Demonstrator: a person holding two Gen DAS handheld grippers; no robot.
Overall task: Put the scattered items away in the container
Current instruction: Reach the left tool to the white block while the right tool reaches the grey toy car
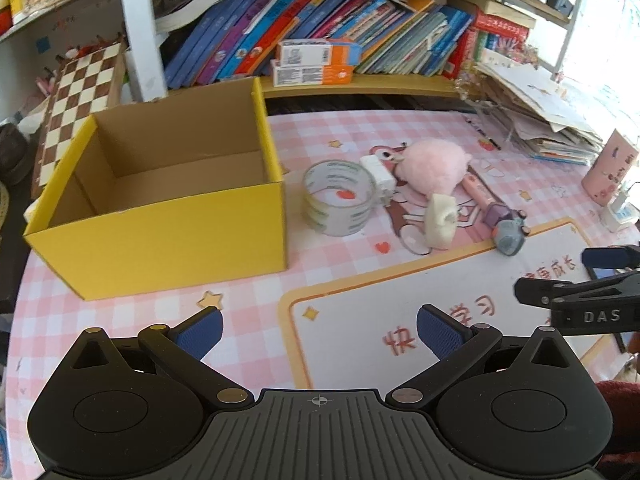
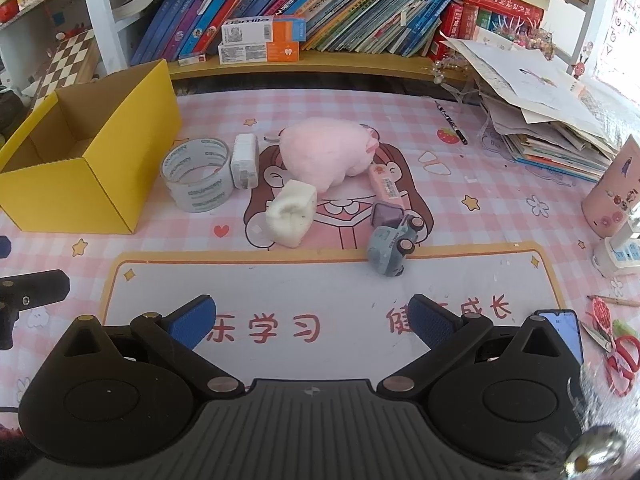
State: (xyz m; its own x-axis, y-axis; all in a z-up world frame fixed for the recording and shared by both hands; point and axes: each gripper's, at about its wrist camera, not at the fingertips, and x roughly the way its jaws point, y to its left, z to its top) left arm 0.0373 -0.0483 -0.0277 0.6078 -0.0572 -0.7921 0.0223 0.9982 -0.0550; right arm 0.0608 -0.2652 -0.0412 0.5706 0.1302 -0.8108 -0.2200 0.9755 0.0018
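An open yellow cardboard box (image 1: 160, 232) (image 2: 80, 184) stands empty at the left of the pink checked mat. Right of it lie a clear tape roll (image 1: 338, 200) (image 2: 198, 176), a white charger block (image 1: 380, 178) (image 2: 245, 160), a pink plush toy (image 1: 434, 164) (image 2: 328, 152), a white sponge-like lump (image 1: 440, 222) (image 2: 292, 212), a pink tube (image 1: 478, 190) (image 2: 388, 186), a purple block (image 1: 498, 214) (image 2: 386, 214) and a grey toy car (image 1: 510, 234) (image 2: 394, 248). My left gripper (image 1: 320, 334) is open near the mat's front. My right gripper (image 2: 312, 320) is open too, short of the car.
Behind the mat a shelf (image 2: 320, 66) holds leaning books and two stacked orange-white cartons (image 1: 316, 64). A chessboard (image 1: 76, 100) leans at the left. Loose papers (image 2: 552, 120) pile at the right, with a pink cup (image 2: 616, 196), a phone (image 2: 564, 332) and red scissors (image 2: 624, 356).
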